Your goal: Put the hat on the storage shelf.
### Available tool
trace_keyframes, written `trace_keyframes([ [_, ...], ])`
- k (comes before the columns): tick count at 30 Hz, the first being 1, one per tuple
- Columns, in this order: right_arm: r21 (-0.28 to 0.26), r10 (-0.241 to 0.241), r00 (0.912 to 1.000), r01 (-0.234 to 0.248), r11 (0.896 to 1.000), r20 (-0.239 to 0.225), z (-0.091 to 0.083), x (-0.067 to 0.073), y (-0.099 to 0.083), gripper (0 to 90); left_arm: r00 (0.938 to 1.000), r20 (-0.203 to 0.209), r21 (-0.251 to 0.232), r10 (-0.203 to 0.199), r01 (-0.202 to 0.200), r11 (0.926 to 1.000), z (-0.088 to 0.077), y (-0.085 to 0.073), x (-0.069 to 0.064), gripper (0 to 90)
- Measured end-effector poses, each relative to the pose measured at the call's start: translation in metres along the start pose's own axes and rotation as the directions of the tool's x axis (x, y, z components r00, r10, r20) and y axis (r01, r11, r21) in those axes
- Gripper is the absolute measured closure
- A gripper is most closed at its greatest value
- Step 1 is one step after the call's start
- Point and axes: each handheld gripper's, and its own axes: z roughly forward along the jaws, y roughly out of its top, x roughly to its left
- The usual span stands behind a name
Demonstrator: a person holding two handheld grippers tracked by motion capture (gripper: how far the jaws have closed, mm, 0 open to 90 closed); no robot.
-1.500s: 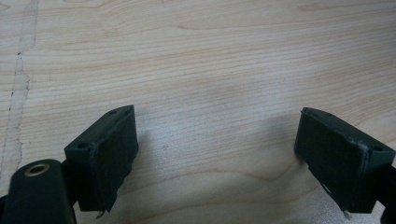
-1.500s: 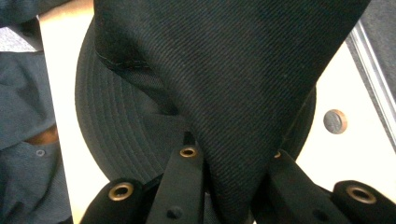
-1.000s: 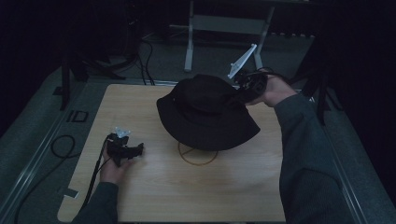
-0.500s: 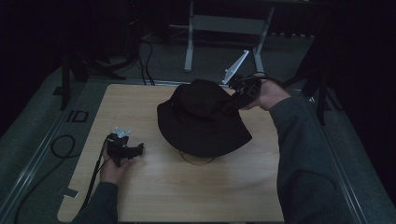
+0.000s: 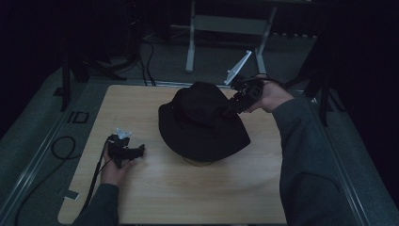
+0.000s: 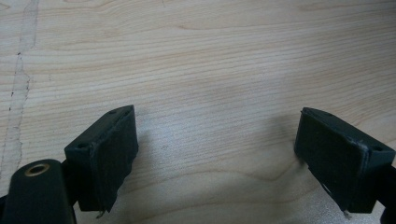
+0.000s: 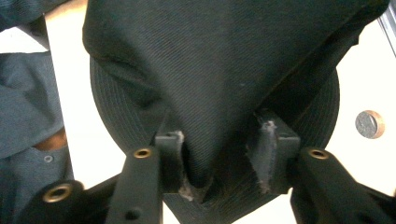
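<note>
A black bucket hat (image 5: 202, 123) sits near the middle of the wooden table (image 5: 188, 193), its right side lifted by the right gripper (image 5: 234, 107), whose jaws in the right gripper view pinch a fold of the crown fabric (image 7: 219, 84) between them, with the stitched brim spreading out behind the pads. A small round silver object (image 7: 369, 124) lies on the pale surface just beyond the brim at the right of that view. The left gripper (image 5: 126, 151) rests on the table toward the near left, well apart from the hat, and in the left gripper view its two black pads (image 6: 107, 154) stand wide apart with nothing but bare wood grain between them.
</note>
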Motion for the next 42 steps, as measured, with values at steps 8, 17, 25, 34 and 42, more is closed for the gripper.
trace_keyframes([
  [8, 0.013, 0.012, 0.9992, -0.013, 1.000, 0.039, 0.002, 0.003, 0.000, 40.2, 1.0000, 0.000, 0.000, 0.000, 0.000, 1.0000, 0.000, 0.000, 0.000, 13.7],
  [17, 0.011, 0.036, 0.9941, -0.037, 0.999, 0.102, 0.002, 0.005, 0.000, 20.3, 1.0000, 0.000, 0.000, 0.000, 0.000, 1.0000, 0.000, 0.000, 0.000, 13.7],
  [25, 0.004, 0.045, 0.9921, -0.046, 0.999, 0.117, 0.000, 0.006, -0.003, 17.2, 1.0000, 0.000, 0.001, 0.000, 0.000, 1.0000, 0.000, 0.000, 0.000, 13.7],
  [34, -0.016, 0.082, 0.9884, -0.080, 0.997, 0.128, 0.001, 0.002, -0.017, 15.3, 1.0000, 0.000, 0.001, 0.000, 0.000, 1.0000, 0.000, 0.000, 0.000, 13.7],
  [42, -0.057, 0.115, 0.9815, -0.107, 0.993, 0.154, -0.002, 0.001, -0.028, 15.8, 1.0000, 0.000, 0.001, 0.000, 0.000, 1.0000, 0.000, 0.000, 0.000, 13.7],
])
